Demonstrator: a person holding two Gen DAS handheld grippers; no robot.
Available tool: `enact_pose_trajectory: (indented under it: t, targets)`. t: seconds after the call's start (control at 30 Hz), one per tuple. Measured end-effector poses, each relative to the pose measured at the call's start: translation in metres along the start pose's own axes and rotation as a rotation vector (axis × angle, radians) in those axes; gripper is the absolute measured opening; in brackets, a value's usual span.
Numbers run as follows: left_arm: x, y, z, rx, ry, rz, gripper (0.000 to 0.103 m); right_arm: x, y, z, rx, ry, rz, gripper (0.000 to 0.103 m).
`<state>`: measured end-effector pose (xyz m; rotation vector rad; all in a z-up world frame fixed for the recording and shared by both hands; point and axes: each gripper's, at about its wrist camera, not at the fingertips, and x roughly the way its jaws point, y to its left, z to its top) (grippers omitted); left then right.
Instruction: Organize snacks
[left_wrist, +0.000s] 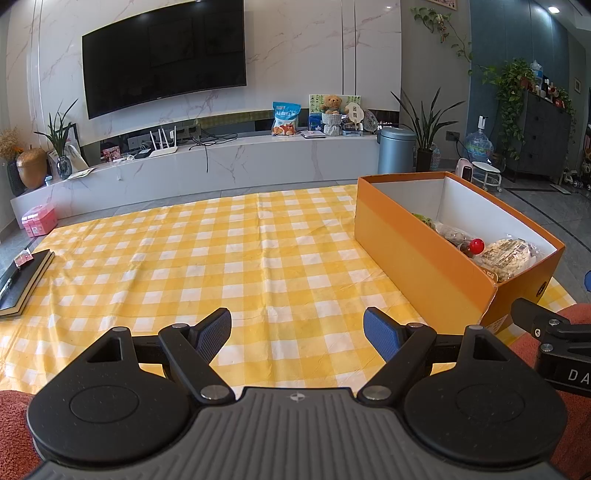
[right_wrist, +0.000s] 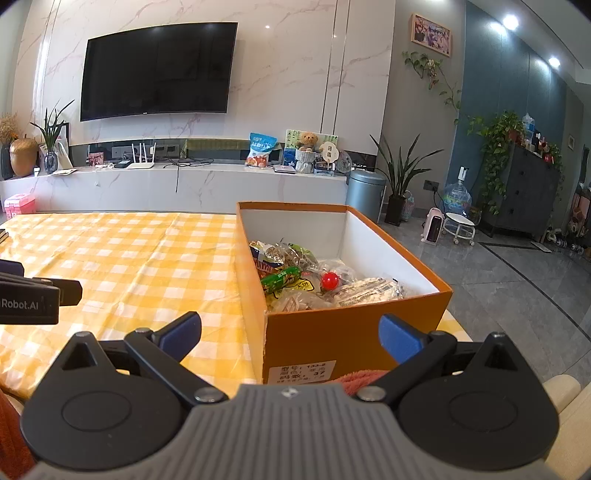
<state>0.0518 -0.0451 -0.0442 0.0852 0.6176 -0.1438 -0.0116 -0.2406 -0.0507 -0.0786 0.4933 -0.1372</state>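
An orange cardboard box (left_wrist: 413, 258) (right_wrist: 332, 332) stands on the right side of a table under a yellow checked cloth (left_wrist: 207, 258) (right_wrist: 122, 258). Inside lie several snack packets: a clear bag of pale crackers (left_wrist: 506, 256) (right_wrist: 365, 290), a red ball-topped sweet (left_wrist: 477, 244) (right_wrist: 330, 280) and a green packet (right_wrist: 280, 278). My left gripper (left_wrist: 297, 330) hovers open over bare cloth, left of the box. My right gripper (right_wrist: 290, 332) is open too, just in front of the box's near end, holding nothing.
A dark notebook (left_wrist: 22, 282) lies at the cloth's left edge. Behind the table run a white TV bench (left_wrist: 229, 162) with a snack bag (left_wrist: 285, 119) and a teddy bear (left_wrist: 332, 105), a grey bin (left_wrist: 396, 149) and potted plants. Grey floor lies to the right.
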Motion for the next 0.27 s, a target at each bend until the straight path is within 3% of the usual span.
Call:
enact_pose_trajectory:
  t: [0.27]
  targets:
    - [-0.001, -0.0006, 0.0001, 0.0, -0.003, -0.002, 0.095, 0.0004, 0.001, 0.0006, -0.001, 0.005, 0.0, 0.1]
